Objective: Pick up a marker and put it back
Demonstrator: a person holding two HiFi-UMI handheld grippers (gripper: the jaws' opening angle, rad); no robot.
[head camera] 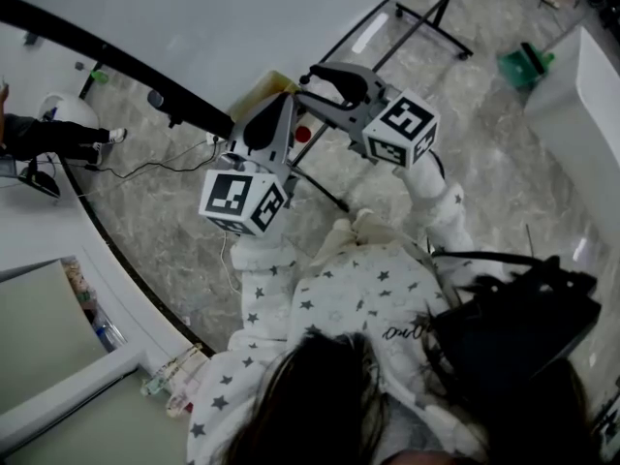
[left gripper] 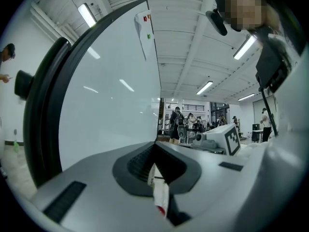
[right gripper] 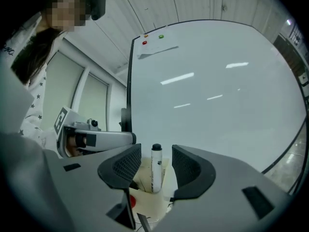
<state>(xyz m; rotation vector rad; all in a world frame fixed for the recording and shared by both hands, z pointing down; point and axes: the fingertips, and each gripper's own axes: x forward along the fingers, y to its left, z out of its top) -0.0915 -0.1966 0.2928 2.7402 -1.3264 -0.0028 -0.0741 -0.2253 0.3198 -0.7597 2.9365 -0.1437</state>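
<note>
Marker (right gripper: 156, 170), white with a black cap, stands upright between the jaws of the right gripper (right gripper: 156, 153). We see those jaws spread wide, with a gap on either side of the barrel, so neither pad presses on it and this tool has hold of nothing. The lower end of the marker sits in a cream holder (right gripper: 141, 180) just behind the pads.

Close beside it on our left, the left gripper (left gripper: 155, 152) has its jaws brought together on a white red-ended pen (left gripper: 160, 195). The pen slants back out of the pads with its red end nearest that gripper's camera. From the head view we see both tools raised side by side on star-patterned sleeves (head camera: 262, 289), their tips near each other.

Behind the holder rises the whiteboard (right gripper: 217, 95), bare but for a sheet (right gripper: 157, 48) fixed near its top edge by a red dot and a green one. Below lies the grey marbled floor (head camera: 484, 163). Far beyond the board's edge, in the left gripper view, several people (left gripper: 176, 122) stand under long ceiling lights.
</note>
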